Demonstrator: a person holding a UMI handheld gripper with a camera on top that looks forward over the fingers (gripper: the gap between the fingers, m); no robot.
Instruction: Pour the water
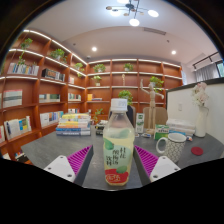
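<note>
A clear plastic bottle [118, 148] with a white cap is being held upright between the two fingers of the gripper [117, 166], its long axis standing vertical and square to the fingers' line; both pink pads [84, 160] appear to be pressing against its lower body, so the claw is being read as clamped on the bottle. The bottle is being carried above the near edge of the grey tabletop [50, 150], lying dead centre in the claw rather than ahead of it. The relation on which the coming move is judged to turn is being shown to the right: a pale mug [172, 147] with dark markings is standing on the tabletop just beyond the right finger, near the bottle but apart from it, so a tilt of the bottle's neck toward that side is likely being called for. A green and red label is being displayed on the bottle's lower half; its writing cannot be read. A stack of books [73, 124] is lying toward the tabletop's far left, and shelving [40, 90] with books and plants is lining the walls behind.
</note>
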